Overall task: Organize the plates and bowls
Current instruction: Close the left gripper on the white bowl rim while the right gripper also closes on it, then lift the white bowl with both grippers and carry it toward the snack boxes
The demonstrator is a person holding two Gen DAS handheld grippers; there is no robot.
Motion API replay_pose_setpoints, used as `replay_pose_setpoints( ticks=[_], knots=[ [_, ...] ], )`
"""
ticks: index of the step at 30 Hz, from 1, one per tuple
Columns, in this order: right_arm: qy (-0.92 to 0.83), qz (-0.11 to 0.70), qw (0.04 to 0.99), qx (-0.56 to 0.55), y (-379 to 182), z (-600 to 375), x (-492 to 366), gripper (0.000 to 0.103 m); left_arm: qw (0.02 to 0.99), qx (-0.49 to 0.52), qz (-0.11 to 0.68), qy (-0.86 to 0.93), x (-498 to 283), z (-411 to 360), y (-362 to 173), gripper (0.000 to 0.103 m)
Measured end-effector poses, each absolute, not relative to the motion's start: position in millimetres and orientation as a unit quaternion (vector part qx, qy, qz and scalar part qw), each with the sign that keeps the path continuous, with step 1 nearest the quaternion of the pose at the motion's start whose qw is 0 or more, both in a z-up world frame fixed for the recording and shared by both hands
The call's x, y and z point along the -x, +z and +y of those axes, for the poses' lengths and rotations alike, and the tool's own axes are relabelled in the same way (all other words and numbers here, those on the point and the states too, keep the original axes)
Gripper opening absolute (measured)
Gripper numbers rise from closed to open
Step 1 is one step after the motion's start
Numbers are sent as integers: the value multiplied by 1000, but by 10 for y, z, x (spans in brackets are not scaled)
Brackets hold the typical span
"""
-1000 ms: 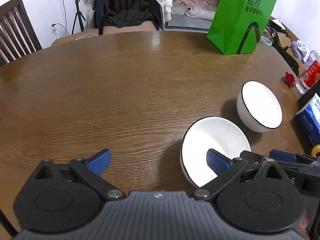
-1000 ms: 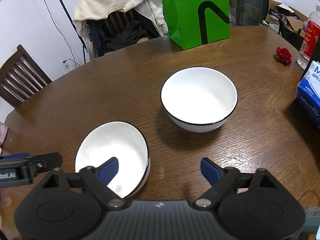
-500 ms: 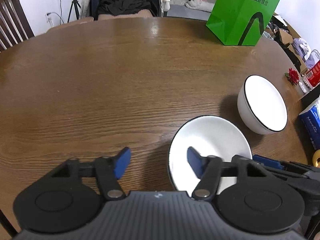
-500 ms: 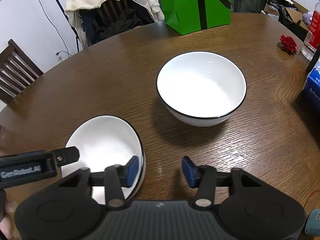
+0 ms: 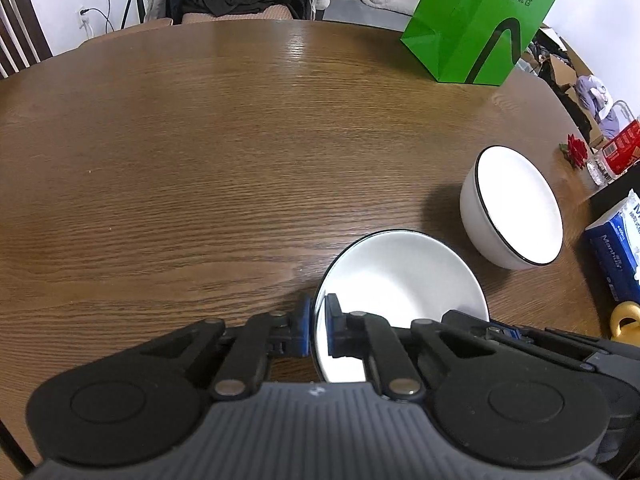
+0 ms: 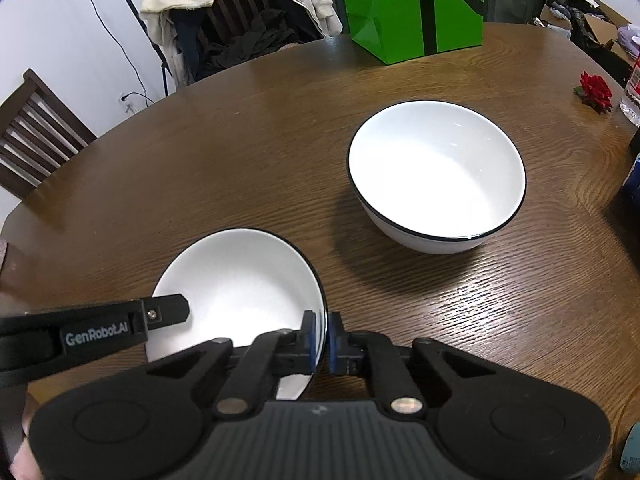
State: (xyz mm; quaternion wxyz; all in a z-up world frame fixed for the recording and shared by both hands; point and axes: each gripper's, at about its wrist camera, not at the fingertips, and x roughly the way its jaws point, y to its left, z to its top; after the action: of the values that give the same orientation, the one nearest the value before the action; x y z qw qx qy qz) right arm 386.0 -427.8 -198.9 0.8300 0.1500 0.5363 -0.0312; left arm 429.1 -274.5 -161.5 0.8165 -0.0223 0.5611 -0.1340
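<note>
Both tools, left tool (image 5: 316, 330) and right tool (image 6: 320, 340), have just clenched onto the plate's (image 6: 240, 280) rim at nine and three o'clock, ready to lift.

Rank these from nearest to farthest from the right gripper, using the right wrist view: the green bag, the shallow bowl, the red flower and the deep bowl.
1. Shallow bowl: at the right gripper, rim clamped between its fingers.
2. Deep bowl: mid-table, ahead and to the right.
3. Red flower: near the table's right edge.
4. Green bag: standing at the far edge.
</note>
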Motion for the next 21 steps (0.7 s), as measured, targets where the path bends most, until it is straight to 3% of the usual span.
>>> replay_pose_setpoints(
  ticks=[21],
  knots=[
    [-25,535,831,-148,-1976,-4292,-3814,6,823,13,553,-131,-4222,-2806,-1603,8]
  ],
)
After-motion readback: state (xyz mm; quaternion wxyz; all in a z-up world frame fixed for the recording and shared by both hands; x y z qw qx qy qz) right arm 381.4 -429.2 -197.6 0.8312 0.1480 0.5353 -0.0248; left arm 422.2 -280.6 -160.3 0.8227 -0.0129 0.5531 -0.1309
